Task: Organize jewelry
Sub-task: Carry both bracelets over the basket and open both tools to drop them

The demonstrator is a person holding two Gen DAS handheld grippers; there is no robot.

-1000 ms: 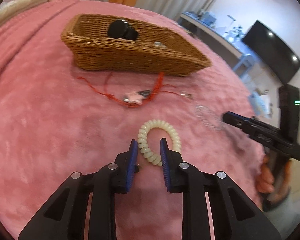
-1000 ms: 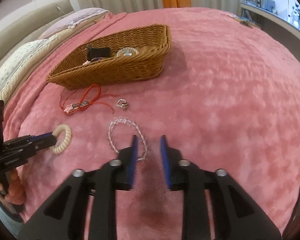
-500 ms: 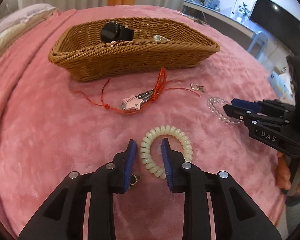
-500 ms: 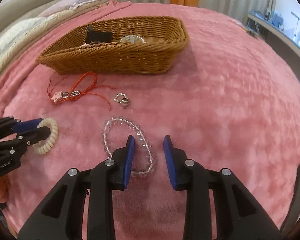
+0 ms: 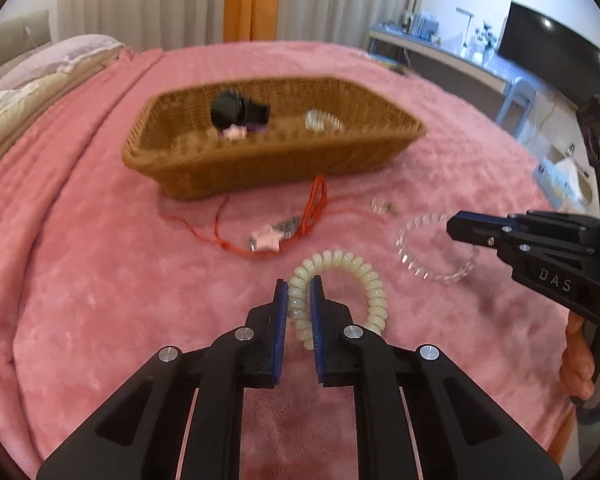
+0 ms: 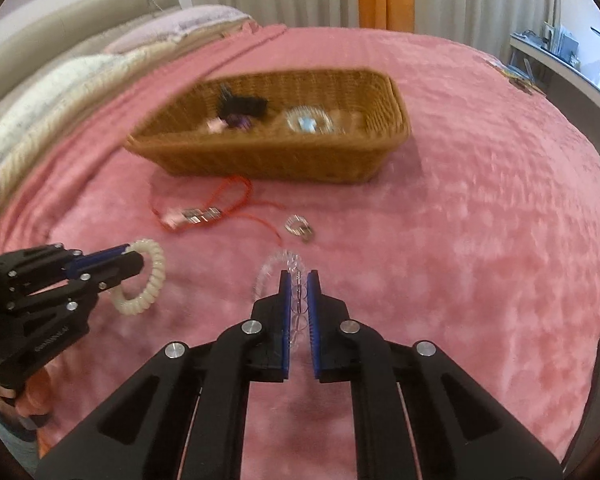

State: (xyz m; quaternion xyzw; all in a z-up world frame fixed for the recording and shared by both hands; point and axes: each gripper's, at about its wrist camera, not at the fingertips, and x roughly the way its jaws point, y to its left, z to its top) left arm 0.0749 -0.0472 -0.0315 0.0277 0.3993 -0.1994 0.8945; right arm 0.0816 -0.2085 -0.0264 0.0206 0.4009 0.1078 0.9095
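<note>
Pink blanket [image 5: 100, 280] spread over a bed, all the jewelry lying on it. Wicker basket [image 5: 268, 168] toward the far side of the bed, holding a black watch [image 5: 236, 110], a small pink charm, something purple and a clear beaded ring [image 6: 308, 120].

Left gripper [image 5: 299, 292] closing, its blue fingers [image 5: 281, 308] pinching one side of the cream spiral bracelet [image 5: 364, 276]; rest of that coil curving out to the right of the fingers. In the right wrist view, same left gripper [image 6: 138, 258] seen from the side, coil hanging round its tips as a loop [image 6: 152, 280], seemingly just off the blanket.

Right gripper [image 6: 299, 292] pressed together on the clear crystal bracelet [image 6: 274, 268]; thin strand of clear beads caught between its blue fingers [image 6: 314, 308], loop bulging out to the left of the tips. From the left wrist view, right gripper [image 5: 454, 227] at the far rim of that clear bracelet [image 5: 424, 264], bracelet's near arc down by the blanket. Whether any part still touches the blanket: cannot tell.

Between the basket's near wall and the two grippers, red cord bracelet [image 5: 312, 204] sprawled loose on the blanket, with a pink star charm [image 5: 266, 238] and a silvery piece tied to it. Just to its right, small silver ring-like piece [image 6: 298, 227], apart from the cord and apart from the clear bracelet.

Part of a hand [image 5: 578, 360] on the right gripper's handle at the near right edge of the bed; fingers of the other hand [image 6: 32, 398] under the left handle. Beyond the bed, pale curtains with an orange strip, a desk and a dark screen.
</note>
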